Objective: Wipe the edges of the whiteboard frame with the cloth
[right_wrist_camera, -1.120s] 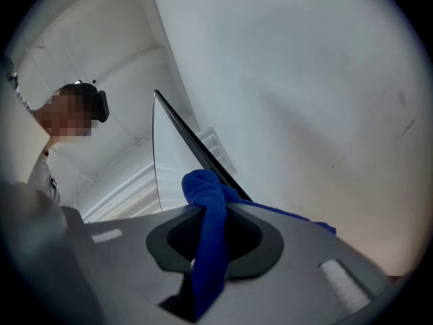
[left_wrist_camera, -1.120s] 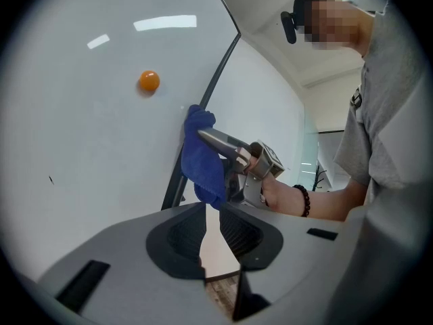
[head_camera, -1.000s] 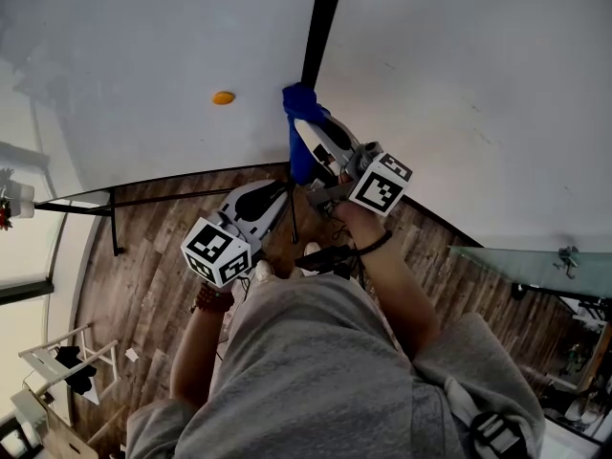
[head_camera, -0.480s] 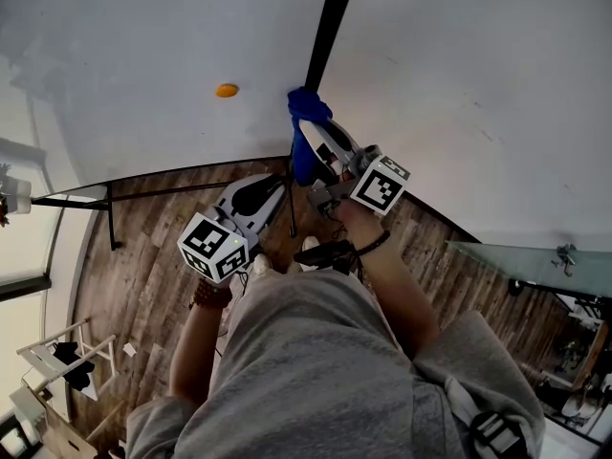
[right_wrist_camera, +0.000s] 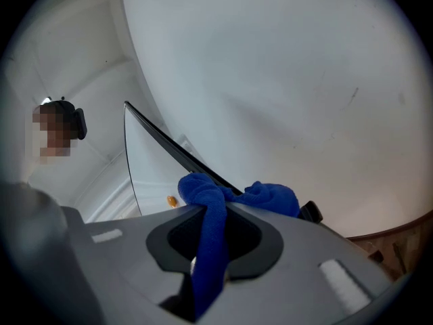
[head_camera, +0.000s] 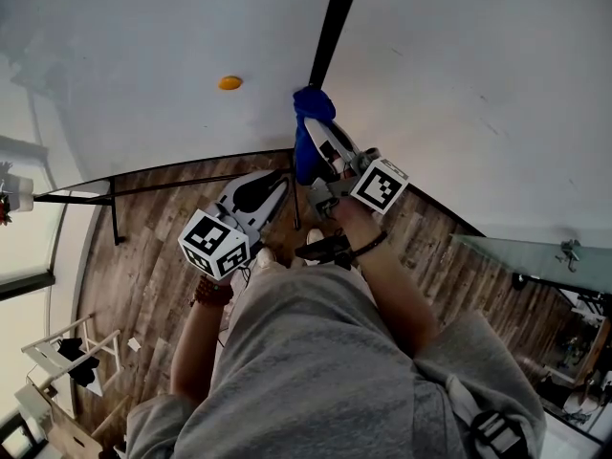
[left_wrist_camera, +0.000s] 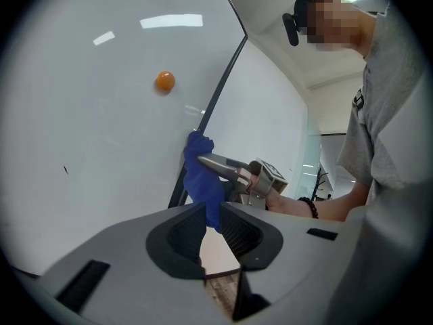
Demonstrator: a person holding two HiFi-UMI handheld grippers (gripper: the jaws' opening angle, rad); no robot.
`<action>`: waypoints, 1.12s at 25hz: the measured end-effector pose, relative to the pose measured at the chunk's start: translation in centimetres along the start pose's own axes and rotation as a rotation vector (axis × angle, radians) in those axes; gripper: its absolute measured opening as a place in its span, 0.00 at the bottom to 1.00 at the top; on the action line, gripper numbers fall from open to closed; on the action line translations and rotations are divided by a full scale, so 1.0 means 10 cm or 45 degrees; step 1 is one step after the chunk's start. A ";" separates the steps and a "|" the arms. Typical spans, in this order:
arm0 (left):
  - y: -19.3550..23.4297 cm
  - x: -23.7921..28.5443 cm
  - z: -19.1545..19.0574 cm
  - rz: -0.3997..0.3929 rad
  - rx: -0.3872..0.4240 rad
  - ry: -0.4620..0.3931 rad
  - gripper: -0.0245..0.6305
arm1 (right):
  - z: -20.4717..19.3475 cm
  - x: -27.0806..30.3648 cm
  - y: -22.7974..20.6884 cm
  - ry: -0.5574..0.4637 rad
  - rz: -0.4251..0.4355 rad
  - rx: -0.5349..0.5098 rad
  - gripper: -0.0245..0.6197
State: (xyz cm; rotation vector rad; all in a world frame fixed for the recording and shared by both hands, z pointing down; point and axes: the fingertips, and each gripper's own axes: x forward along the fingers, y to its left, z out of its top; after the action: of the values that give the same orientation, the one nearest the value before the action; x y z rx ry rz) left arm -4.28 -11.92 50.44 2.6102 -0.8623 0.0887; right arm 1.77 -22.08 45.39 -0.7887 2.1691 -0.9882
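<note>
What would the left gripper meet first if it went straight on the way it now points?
Probably the hanging tail of the blue cloth, which the right gripper holds against the whiteboard frame; how near it is remains unclear.

The cloth [head_camera: 304,151] is blue fabric with a soft, napped, matt pile. The whiteboard [left_wrist_camera: 88,127] is smooth, white and glossy, with ceiling-light reflections toward 11 o'clock in the left gripper view. The frame [head_camera: 330,17] is a dark, matt strip. The left gripper [left_wrist_camera: 215,232] and right gripper [right_wrist_camera: 211,222] have smooth, matt grey plastic housings. The right gripper's fingers [left_wrist_camera: 218,162] look like bare brushed metal. The floor [head_camera: 143,266] is grained wood plank.
</note>
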 end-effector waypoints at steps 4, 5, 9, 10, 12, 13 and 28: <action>0.01 -0.04 -0.02 0.002 -0.005 0.010 0.14 | -0.02 -0.01 -0.01 -0.022 -0.013 0.028 0.15; 0.01 -0.04 -0.02 0.002 -0.006 0.012 0.14 | -0.02 -0.01 -0.01 -0.027 -0.017 0.039 0.15; 0.01 -0.05 -0.03 0.002 -0.009 0.011 0.14 | -0.05 -0.03 -0.05 -0.032 -0.023 0.047 0.14; 0.02 -0.06 -0.03 0.002 -0.010 0.011 0.14 | -0.07 -0.03 -0.08 -0.032 -0.028 0.050 0.14; 0.02 -0.06 -0.04 0.002 -0.011 0.013 0.14 | -0.11 -0.05 -0.14 -0.031 -0.043 0.066 0.14; 0.02 -0.06 -0.05 0.003 -0.011 0.013 0.14 | -0.13 -0.07 -0.18 -0.029 -0.053 0.077 0.14; 0.08 -0.20 -0.03 0.045 -0.008 -0.006 0.14 | -0.19 -0.08 -0.35 0.015 -0.081 0.077 0.14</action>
State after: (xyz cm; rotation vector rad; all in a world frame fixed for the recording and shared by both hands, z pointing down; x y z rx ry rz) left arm -6.29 -11.26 50.62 2.5909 -0.9094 0.0899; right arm 1.77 -22.60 49.46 -0.8296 2.1251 -1.0880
